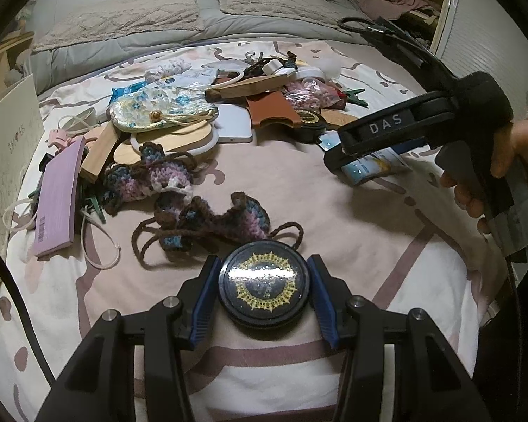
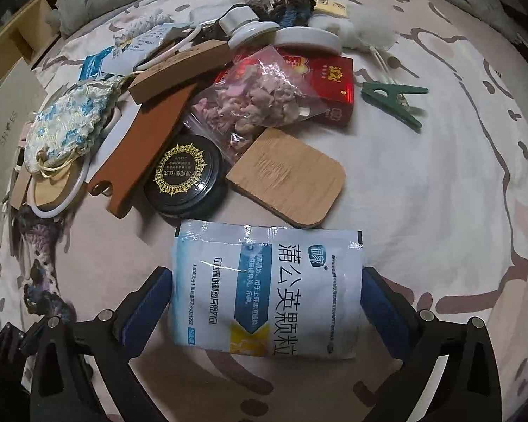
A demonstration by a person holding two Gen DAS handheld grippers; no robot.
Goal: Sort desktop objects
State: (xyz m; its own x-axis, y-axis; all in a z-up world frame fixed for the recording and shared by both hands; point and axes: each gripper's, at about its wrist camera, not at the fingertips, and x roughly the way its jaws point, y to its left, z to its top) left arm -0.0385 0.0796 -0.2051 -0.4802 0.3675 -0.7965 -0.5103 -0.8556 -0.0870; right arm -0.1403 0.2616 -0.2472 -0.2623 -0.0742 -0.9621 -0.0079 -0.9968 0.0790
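Note:
My left gripper (image 1: 264, 263) is shut on a round black tin (image 1: 264, 285) with a gold sunburst lid. Its blue pads press both sides of the tin, low over the pink patterned bedspread (image 1: 352, 232). At the right of the left wrist view, a hand holds my right gripper (image 1: 338, 153) above the bed. The right gripper (image 2: 267, 274) is shut on a white and blue medicine sachet (image 2: 228, 263), whose edges meet both pads. The same sachet (image 1: 369, 168) hangs from it in the left wrist view.
A pile lies further back: a second black tin (image 2: 184, 176), wooden boards (image 2: 288, 179), a red box (image 2: 334, 77), a bag of pink bits (image 2: 257, 102), a green clothes peg (image 2: 394, 100) and a floral pouch (image 2: 67, 123). Crochet pieces (image 1: 214, 218) and a purple booklet (image 1: 58, 197) lie at the left.

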